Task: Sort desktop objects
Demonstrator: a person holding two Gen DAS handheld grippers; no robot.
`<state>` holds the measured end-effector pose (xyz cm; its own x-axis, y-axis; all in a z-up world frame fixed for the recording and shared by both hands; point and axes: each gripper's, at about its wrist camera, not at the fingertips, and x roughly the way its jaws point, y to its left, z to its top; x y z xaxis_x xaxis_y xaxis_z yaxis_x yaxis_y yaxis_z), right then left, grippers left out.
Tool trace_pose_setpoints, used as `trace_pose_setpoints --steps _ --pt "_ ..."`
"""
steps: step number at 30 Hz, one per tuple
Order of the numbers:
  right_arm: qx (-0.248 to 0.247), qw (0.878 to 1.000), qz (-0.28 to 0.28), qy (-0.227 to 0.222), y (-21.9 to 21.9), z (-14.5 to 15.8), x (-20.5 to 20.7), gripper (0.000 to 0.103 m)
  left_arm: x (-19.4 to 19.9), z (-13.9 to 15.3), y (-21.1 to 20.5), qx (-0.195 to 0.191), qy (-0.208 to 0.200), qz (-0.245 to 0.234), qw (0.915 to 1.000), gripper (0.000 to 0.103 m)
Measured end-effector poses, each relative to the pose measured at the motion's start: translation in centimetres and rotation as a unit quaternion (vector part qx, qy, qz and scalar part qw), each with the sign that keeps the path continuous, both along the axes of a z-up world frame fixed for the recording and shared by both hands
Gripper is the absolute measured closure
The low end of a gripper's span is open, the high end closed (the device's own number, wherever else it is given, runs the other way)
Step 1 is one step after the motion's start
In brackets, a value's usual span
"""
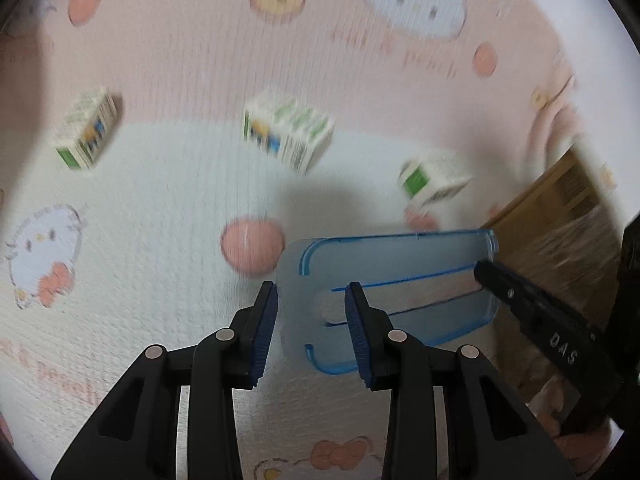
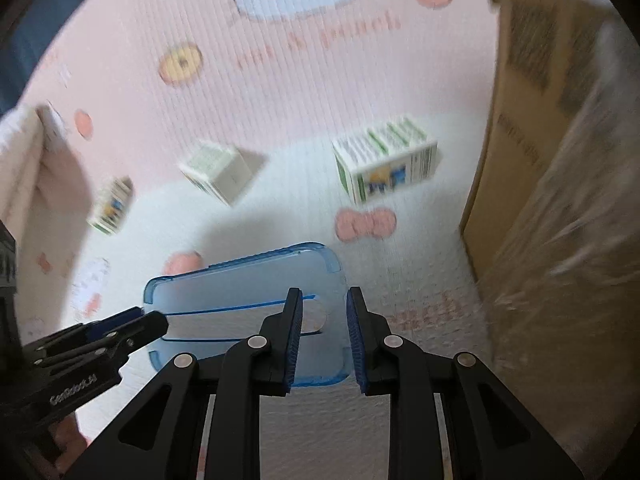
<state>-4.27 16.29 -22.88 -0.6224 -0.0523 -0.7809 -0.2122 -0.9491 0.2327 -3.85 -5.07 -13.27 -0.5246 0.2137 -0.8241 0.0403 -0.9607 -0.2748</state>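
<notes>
Between the two claws hangs a translucent blue plastic case [image 1: 384, 264], flat and thin, lifted above the surface. The left claw [image 1: 312, 332] pinches one short end, the right claw [image 2: 323, 340] the opposite end, each with pads pressed on the thin shell. It looks light, slightly flexible and smooth, so grips near the rims, beside the cut-out, seem safest. Beyond the case lie three small white printed cartons [image 1: 288, 136] on a pink-and-white cartoon-printed mat [image 1: 160, 200]. A brown cardboard box [image 2: 520, 120] stands right of the case.
</notes>
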Motion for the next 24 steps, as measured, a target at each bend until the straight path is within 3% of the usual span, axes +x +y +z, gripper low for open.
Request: trace_pose_setpoints --steps 7,14,24 --pt "0.016 0.997 -0.005 0.081 -0.6 6.7 3.0 0.083 1.6 6.4 0.3 0.012 0.076 -0.009 0.9970 0.065" --pt "0.035 0.988 -0.037 0.149 1.4 12.5 7.0 0.083 2.3 8.6 3.6 0.053 0.099 -0.043 0.9928 0.065" --pt "0.053 0.979 -0.098 0.169 5.6 16.2 11.5 0.083 3.1 11.5 9.1 0.066 0.129 -0.102 0.9841 0.065"
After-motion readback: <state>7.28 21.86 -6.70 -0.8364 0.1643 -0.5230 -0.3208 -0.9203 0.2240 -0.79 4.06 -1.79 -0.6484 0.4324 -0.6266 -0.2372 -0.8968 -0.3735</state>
